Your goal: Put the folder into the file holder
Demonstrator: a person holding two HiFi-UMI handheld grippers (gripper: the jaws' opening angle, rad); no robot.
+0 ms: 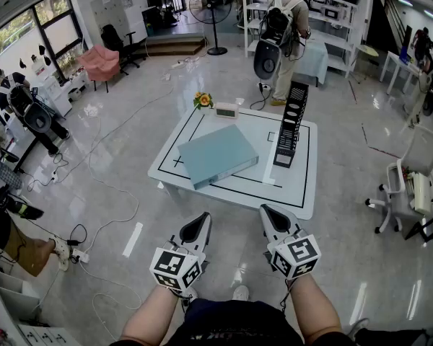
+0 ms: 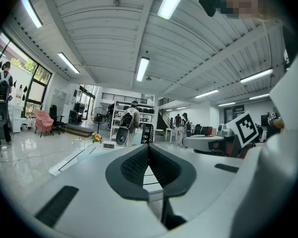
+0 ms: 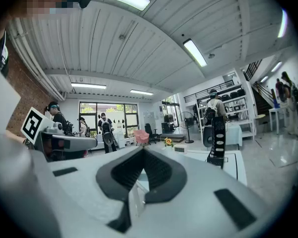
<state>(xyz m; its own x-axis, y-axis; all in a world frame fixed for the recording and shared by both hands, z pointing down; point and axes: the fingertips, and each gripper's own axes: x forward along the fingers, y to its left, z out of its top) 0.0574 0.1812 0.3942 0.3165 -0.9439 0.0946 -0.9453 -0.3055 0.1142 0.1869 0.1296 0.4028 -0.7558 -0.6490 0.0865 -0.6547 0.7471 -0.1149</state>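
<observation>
Left tool (image 1: 200,222) pressed together and empty, short of the near edge of the tabletop (image 1: 289,187), folder (image 1: 218,155) flat mid-tabletop, right tool (image 1: 269,213) likewise closed on nothing, file holder (image 1: 291,125) upright by the right edge, so best spread both first, I'd say, then pinch the folder's near edge.

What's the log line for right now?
left gripper: shut, empty | right gripper: shut, empty | folder: flat on table | file holder: upright | step: not started
</observation>
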